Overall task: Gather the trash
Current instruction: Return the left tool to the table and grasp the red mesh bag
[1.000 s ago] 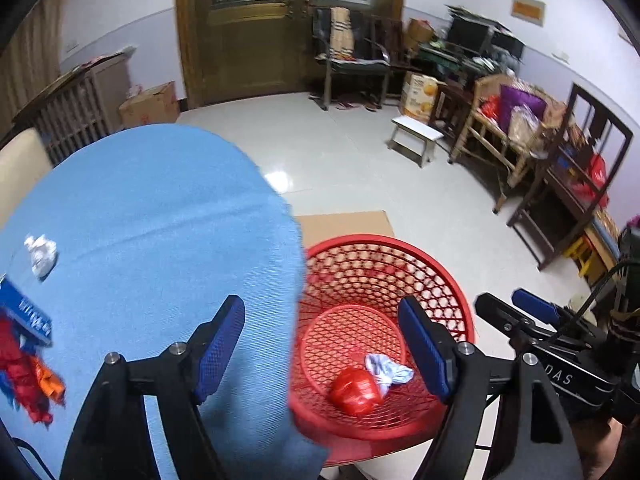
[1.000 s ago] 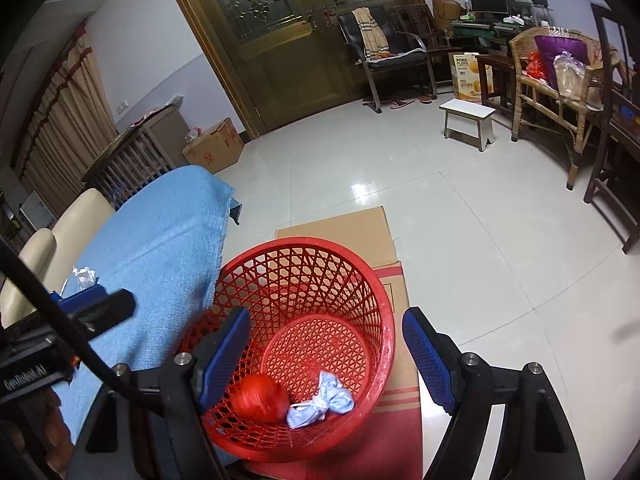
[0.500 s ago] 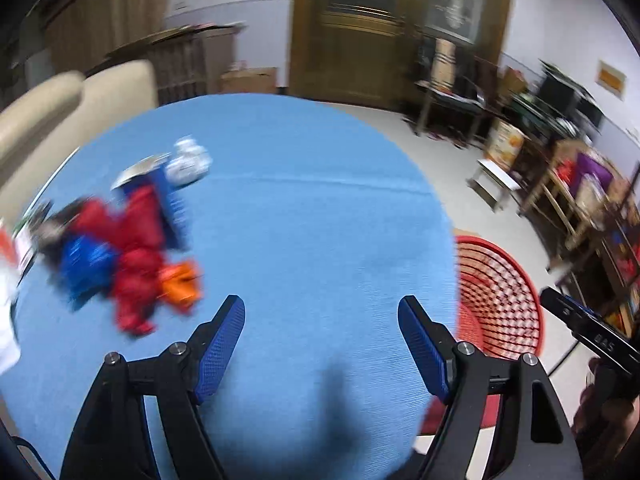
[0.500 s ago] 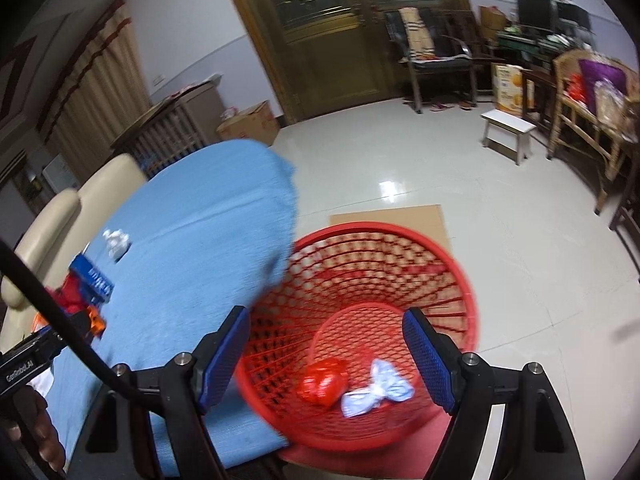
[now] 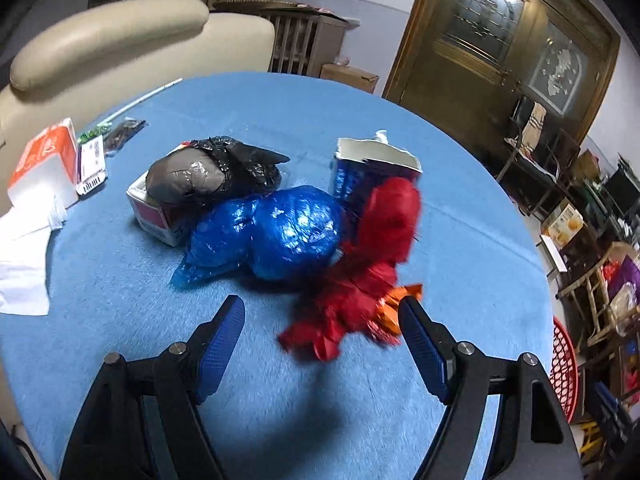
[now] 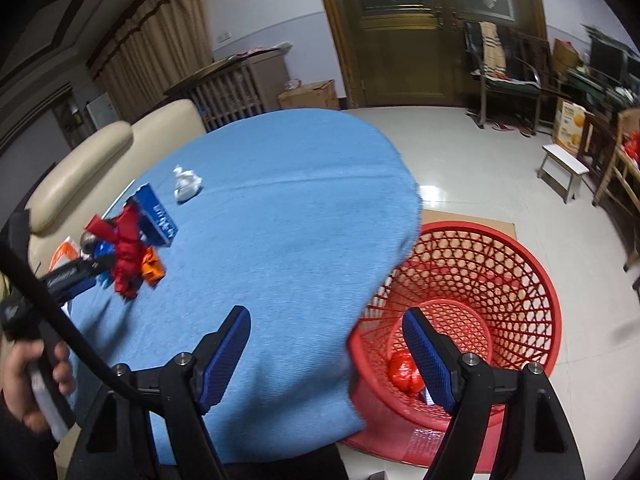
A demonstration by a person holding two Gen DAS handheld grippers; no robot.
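The left gripper (image 5: pixel 320 344) hangs over a round table covered in blue cloth (image 5: pixel 460 240), its blue-padded fingers (image 5: pixel 222 340) spread wide with nothing between them. Just beyond the fingertips lies a heap of trash: a crumpled red plastic bag (image 5: pixel 368 264) nearest, its lower end reaching toward the gap without touching either pad, an orange foil wrapper (image 5: pixel 394 304) close beside the right-hand finger, a knotted blue plastic bag (image 5: pixel 280 232) farther back, a black plastic bag (image 5: pixel 224 172) on a small carton behind that, and a torn blue-and-white box (image 5: pixel 360 168). The right gripper (image 6: pixel 326 344) is likewise spread and empty, straddling the table's edge, one finger over the cloth and the other over a red plastic mesh basket (image 6: pixel 520 272) on the floor, where a red bundle (image 6: pixel 404 372) lies at the bottom. A crumpled white paper ball (image 6: pixel 186 184) sits apart on the cloth.
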